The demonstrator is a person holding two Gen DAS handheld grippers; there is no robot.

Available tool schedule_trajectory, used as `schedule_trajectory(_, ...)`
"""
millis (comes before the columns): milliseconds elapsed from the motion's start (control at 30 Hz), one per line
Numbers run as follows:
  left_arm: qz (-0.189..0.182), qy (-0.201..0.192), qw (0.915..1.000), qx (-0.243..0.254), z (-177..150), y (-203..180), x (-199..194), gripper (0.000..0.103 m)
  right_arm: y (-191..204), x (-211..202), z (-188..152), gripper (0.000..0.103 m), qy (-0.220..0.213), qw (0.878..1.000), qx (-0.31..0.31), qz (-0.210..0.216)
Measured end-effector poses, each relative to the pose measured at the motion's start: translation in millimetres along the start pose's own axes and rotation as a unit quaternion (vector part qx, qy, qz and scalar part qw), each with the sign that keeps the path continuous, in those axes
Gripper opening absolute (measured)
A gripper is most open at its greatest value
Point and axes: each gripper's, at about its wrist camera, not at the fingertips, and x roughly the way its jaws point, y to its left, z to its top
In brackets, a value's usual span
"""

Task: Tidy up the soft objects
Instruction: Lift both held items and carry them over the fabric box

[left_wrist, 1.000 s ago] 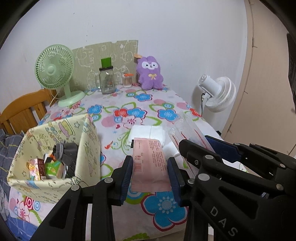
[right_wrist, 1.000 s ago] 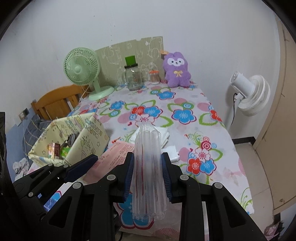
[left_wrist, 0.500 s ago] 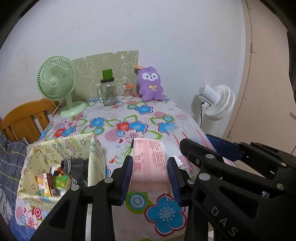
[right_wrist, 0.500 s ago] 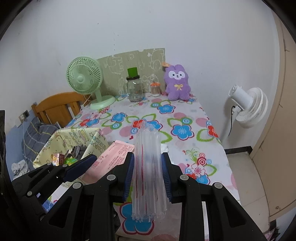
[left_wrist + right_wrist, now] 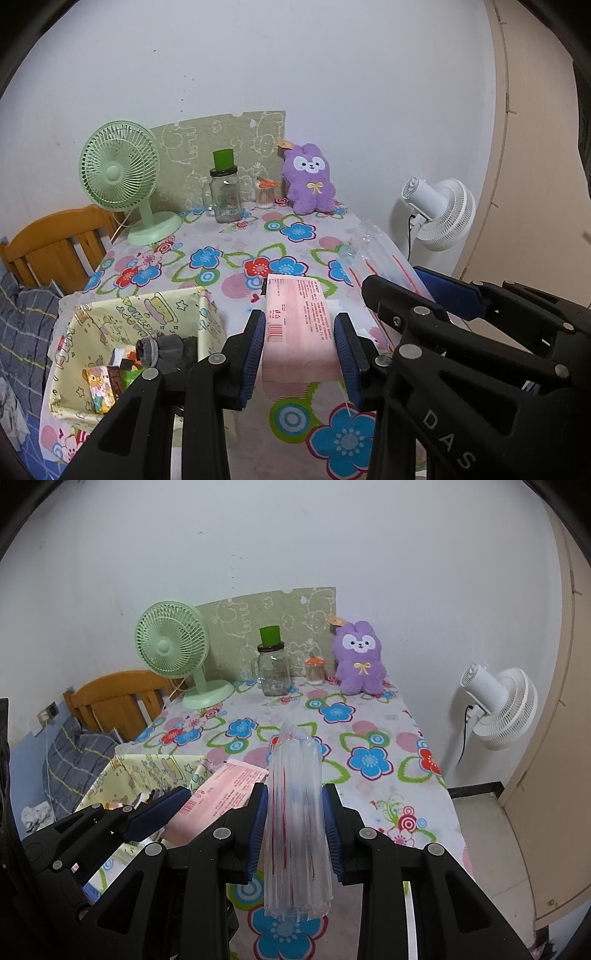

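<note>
Since the pink packet (image 5: 301, 332) sits clamped between the jaws of my left gripper (image 5: 300, 350), its long axis running straight out ahead along the fingers, what I judge the coming move turns on is the yellow fabric bin (image 5: 107, 325): it lies down and to the left of those jaws, mouth up, with dark socks and small boxes already inside. My right gripper (image 5: 294, 821) has its jaws closed on the clear plastic sleeve (image 5: 295, 830) with red stripes, which also points forward along the fingers and sticks out past them at both ends; from there the bin is further left, beyond the left gripper, so I reckon the left hand is the nearer one for a drop. Both loads hang above the desk (image 5: 373, 786), clear of its flowered cloth. Ahead of both jaws, at the far edge against the wall, stand a green fan (image 5: 123, 184), a glass jar (image 5: 225, 195) with a green cap, a small cotton-swab jar (image 5: 266, 192) and a purple plush rabbit (image 5: 310, 181). Right of the desk is a white floor fan (image 5: 498, 705); left of it, a wooden chair (image 5: 51, 247) and plaid bedding (image 5: 74, 753).
</note>
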Motion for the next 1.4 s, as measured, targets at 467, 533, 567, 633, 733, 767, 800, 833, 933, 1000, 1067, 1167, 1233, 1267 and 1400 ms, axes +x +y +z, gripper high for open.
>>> schedule_trajectory(467, 0.022, -0.004, 0.9997, -0.009, 7.5, 35.3, 1.0, 0.039, 31.5, 18.0, 14.2, 0.033, -0.003, 1.0, -0.013, 0.019)
schedule_trajectory(533, 0.025, -0.004, 0.9996, -0.011, 7.8, 40.7, 1.0, 0.039, 36.7, 20.3, 15.9, 0.033, -0.003, 1.0, -0.017, 0.023)
schedule_trajectory(567, 0.027, -0.004, 0.9996, -0.011, 8.0, 43.6, 1.0, 0.039, 40.4, 21.6, 16.7, 0.033, -0.003, 1.0, -0.019, 0.025)
schedule_trajectory(633, 0.031, -0.005, 0.9994, -0.013, 8.0, 49.2, 0.1, 0.039, 44.9, 23.6, 18.2, 0.033, -0.003, 0.999, -0.021, 0.028)
schedule_trajectory(733, 0.037, -0.006, 0.9992, -0.016, 7.0, 58.4, -1.2, 0.039, 54.1, 27.4, 19.8, 0.033, -0.003, 0.999, -0.026, 0.035)
schedule_trajectory(767, 0.039, -0.006, 0.9991, -0.018, 6.4, 61.5, -1.7, 0.039, 56.3, 28.1, 19.9, 0.033, -0.003, 0.999, -0.027, 0.036)
schedule_trajectory(800, 0.04, -0.006, 0.999, -0.019, 6.0, 64.0, -2.0, 0.039, 58.7, 29.2, 20.3, 0.033, -0.003, 0.999, -0.029, 0.037)
schedule_trajectory(833, 0.042, -0.006, 0.9989, -0.02, 5.4, 67.4, -2.6, 0.039, 62.4, 30.7, 20.6, 0.033, -0.003, 0.999, -0.031, 0.039)
schedule_trajectory(933, 0.044, -0.007, 0.9987, -0.023, 4.0, 75.0, -3.5, 0.039, 69.6, 33.6, 21.2, 0.033, -0.002, 0.998, -0.035, 0.043)
schedule_trajectory(1000, 0.046, -0.007, 0.9986, -0.025, 3.6, 79.8, -3.6, 0.039, 74.3, 35.7, 21.8, 0.033, -0.002, 0.998, -0.037, 0.044)
schedule_trajectory(1067, 0.048, -0.007, 0.9985, -0.027, 2.6, 85.5, -4.0, 0.039, 79.7, 37.8, 22.4, 0.033, -0.002, 0.998, -0.039, 0.047)
schedule_trajectory(1167, 0.052, -0.007, 0.9982, -0.029, 1.5, 94.8, -3.7, 0.039, 88.0, 40.9, 22.7, 0.033, -0.002, 0.998, -0.042, 0.051)
schedule_trajectory(1233, 0.056, -0.006, 0.9979, -0.031, 0.3, 100.9, -3.5, 0.039, 93.2, 43.5, 23.1, 0.033, -0.001, 0.998, -0.044, 0.054)
schedule_trajectory(1267, 0.058, -0.006, 0.9978, -0.033, -0.3, 104.3, -2.9, 0.039, 96.9, 45.4, 23.0, 0.033, 0.0, 0.997, -0.045, 0.056)
schedule_trajectory(1400, 0.065, -0.001, 0.9971, -0.038, -3.4, 116.7, -0.9, 0.039, 106.4, 51.8, 21.9, 0.033, 0.004, 0.997, -0.048, 0.064)
